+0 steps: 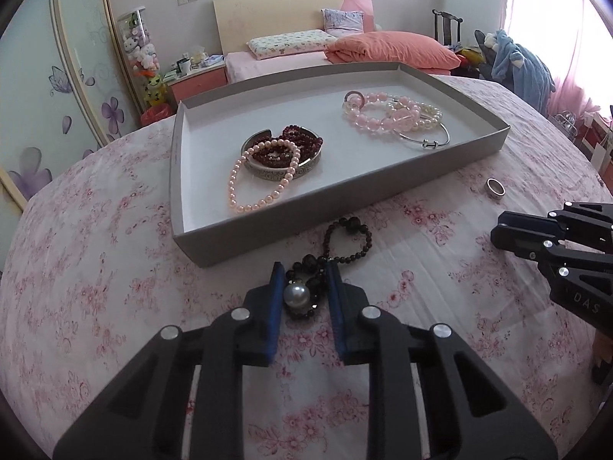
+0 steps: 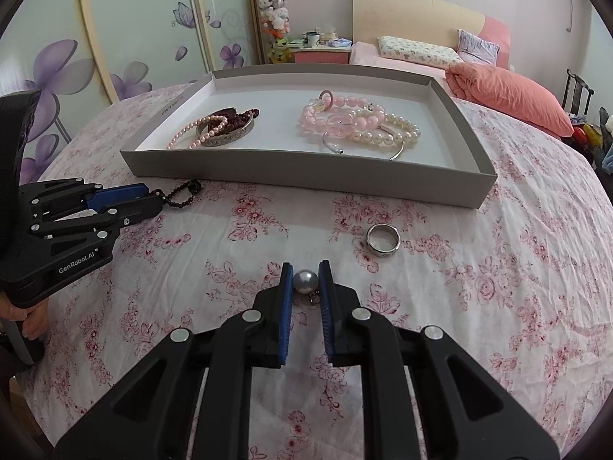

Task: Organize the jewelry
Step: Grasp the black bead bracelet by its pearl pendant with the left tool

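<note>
A dark bead bracelet [image 1: 346, 239] lies on the floral cloth just in front of the grey tray [image 1: 268, 235]. My left gripper [image 1: 304, 268] is shut on its near end, where a white pearl [image 1: 295, 295] sits among the beads between the blue pads. In the right wrist view the left gripper [image 2: 153, 195] pinches that strand [image 2: 184, 191]. My right gripper [image 2: 305, 268] is shut on a grey pearl earring [image 2: 305, 281] low over the cloth. A silver ring [image 2: 383, 240] lies loose to its right. In the left wrist view the right gripper [image 1: 498, 226] shows at the right edge.
The tray [image 2: 306, 176] holds a pink pearl strand [image 1: 264, 176], dark red beads [image 1: 299, 140] on a silver bangle, and pink and cream bracelets [image 1: 383, 113] with a thin silver bangle [image 1: 425, 140]. A bed [image 1: 383, 50] and wardrobe stand behind.
</note>
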Tool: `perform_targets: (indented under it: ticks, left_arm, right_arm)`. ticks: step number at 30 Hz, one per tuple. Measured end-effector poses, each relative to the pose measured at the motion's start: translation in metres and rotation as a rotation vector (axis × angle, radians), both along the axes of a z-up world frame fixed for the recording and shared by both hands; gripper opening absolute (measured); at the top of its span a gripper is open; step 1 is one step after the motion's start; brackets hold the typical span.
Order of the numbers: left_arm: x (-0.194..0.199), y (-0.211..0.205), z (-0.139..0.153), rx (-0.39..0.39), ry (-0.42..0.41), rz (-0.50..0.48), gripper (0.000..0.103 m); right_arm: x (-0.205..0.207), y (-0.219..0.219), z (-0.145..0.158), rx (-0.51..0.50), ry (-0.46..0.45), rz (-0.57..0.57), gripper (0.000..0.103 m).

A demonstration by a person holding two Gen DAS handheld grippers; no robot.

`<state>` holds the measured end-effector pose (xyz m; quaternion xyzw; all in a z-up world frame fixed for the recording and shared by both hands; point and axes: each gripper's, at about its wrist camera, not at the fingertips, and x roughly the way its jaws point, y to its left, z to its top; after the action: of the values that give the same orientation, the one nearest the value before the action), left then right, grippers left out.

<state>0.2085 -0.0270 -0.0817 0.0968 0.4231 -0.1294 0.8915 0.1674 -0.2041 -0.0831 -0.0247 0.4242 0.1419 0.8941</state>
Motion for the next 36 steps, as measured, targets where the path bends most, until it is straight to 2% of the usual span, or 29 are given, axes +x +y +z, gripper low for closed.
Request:
perform_targets:
  ticks: [2, 4, 5, 7, 8, 9, 10, 13, 14, 21, 27, 31, 34, 36]
  left_arm:
    - [0.001, -0.001, 0.0, 0.003, -0.001, 0.003, 0.024]
    - [0.002, -0.001, 0.0, 0.01, -0.004, 0.008, 0.033]
    - [0.002, -0.002, 0.0, 0.017, -0.007, 0.01, 0.043]
    - [0.003, -0.003, 0.0, 0.026, -0.009, 0.009, 0.045]
    - [0.004, -0.004, 0.0, 0.022, -0.008, 0.007, 0.039]
    - [0.004, -0.003, 0.001, 0.019, -0.006, 0.007, 0.027]
    - [0.006, -0.003, 0.001, 0.012, -0.001, 0.005, 0.021]
    - [0.004, -0.003, 0.006, 0.006, -0.019, 0.002, 0.014]
    - [0.004, -0.003, 0.009, 0.004, -0.024, 0.0, 0.002]
    - [-0.002, 0.001, 0.025, -0.024, -0.068, -0.007, 0.002]
    - [-0.007, 0.014, 0.038, -0.088, -0.095, 0.008, 0.001]
    - [-0.012, 0.018, 0.038, -0.096, -0.101, 0.008, 0.002]
    - [-0.016, 0.015, 0.028, -0.065, -0.088, -0.001, 0.008]
    - [-0.017, 0.011, 0.023, -0.052, -0.08, -0.002, 0.019]
  right_arm:
    - [0.0, 0.0, 0.0, 0.0, 0.0, 0.0, 0.015]
    - [0.0, 0.0, 0.0, 0.0, 0.0, 0.0, 0.015]
    - [0.0, 0.0, 0.0, 0.001, 0.0, 0.0, 0.015]
    - [0.0, 0.0, 0.0, 0.0, 0.0, 0.0, 0.015]
    - [0.0, 0.0, 0.0, 0.0, 0.0, 0.0, 0.015]
    - [0.0, 0.0, 0.0, 0.0, 0.0, 0.0, 0.015]
    - [0.0, 0.0, 0.0, 0.001, 0.001, 0.0, 0.015]
    - [0.0, -0.001, 0.0, 0.002, 0.001, 0.0, 0.015]
    - [0.0, -0.001, 0.0, 0.002, 0.001, 0.0, 0.015]
    - [0.0, -0.001, 0.0, 0.002, 0.001, 0.0, 0.015]
    - [0.0, 0.0, 0.0, 0.004, 0.002, 0.001, 0.015]
    - [0.0, -0.001, 0.0, 0.006, 0.002, 0.001, 0.015]
    - [0.0, 0.0, 0.0, 0.007, 0.003, 0.001, 0.015]
    - [0.0, -0.001, 0.0, 0.007, 0.003, 0.001, 0.015]
